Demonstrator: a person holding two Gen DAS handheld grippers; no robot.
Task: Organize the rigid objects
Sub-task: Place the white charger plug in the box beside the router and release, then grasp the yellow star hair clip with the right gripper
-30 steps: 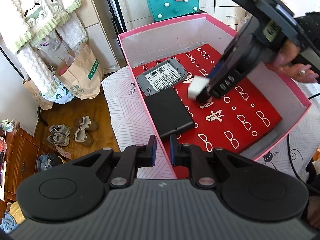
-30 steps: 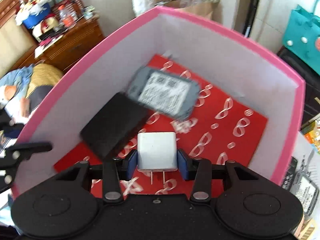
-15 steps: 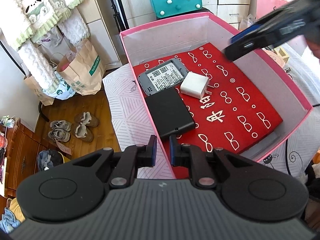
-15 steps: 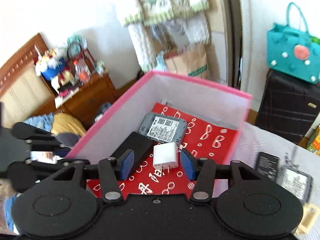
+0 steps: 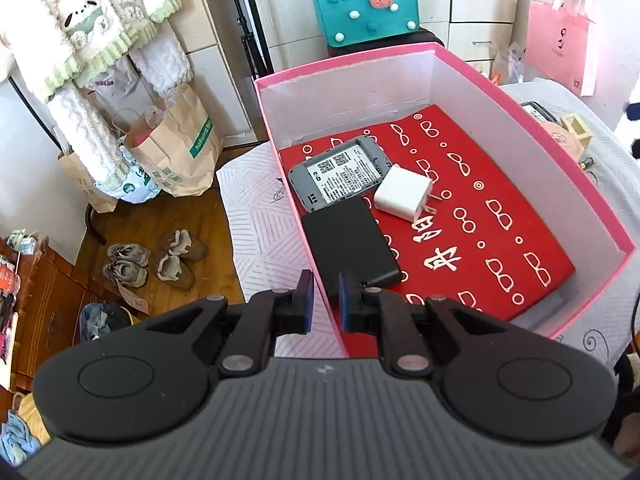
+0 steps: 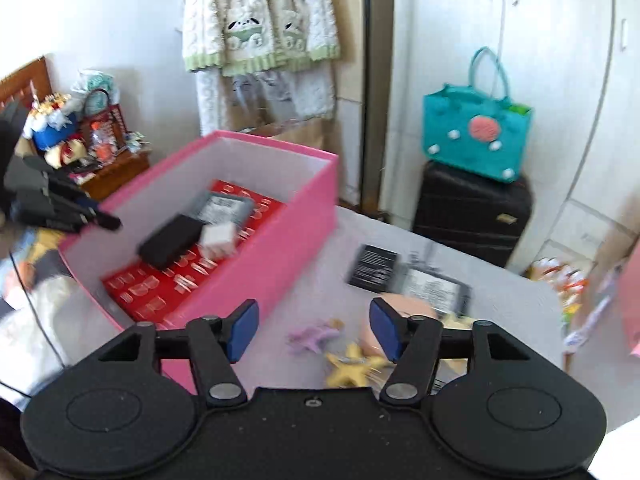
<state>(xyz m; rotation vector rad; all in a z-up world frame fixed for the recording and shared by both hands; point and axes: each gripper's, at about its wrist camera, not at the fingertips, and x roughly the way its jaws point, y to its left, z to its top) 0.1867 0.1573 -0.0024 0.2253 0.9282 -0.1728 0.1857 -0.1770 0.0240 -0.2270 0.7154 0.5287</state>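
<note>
A pink box point(image 5: 560, 152) with a red patterned liner stands on the pale table. Inside lie a grey router-like device point(image 5: 340, 180), a black flat pack point(image 5: 350, 246) and a white plug charger point(image 5: 402, 194), close together. My left gripper point(image 5: 324, 300) is shut on the box's near wall. My right gripper point(image 6: 314, 330) hangs over the table to the right of the pink box point(image 6: 280, 252), its jaws opening with nothing between them. Beyond its fingertips lie a purple toy point(image 6: 312, 336), a yellow star point(image 6: 352, 364), a pink round thing point(image 6: 400, 308), a black card point(image 6: 374, 268) and a second grey device point(image 6: 434, 288).
A teal bag point(image 6: 476, 136) sits on a black suitcase point(image 6: 472, 220) behind the table. Paper bags point(image 5: 176, 152) and shoes point(image 5: 156, 256) are on the wooden floor left of the table. A pink paper bag point(image 5: 560, 40) hangs at the far right.
My right gripper let go of the white charger inside the box, then pulled up and away to the right, out over the table, jaws wider. The left gripper has stayed put.
</note>
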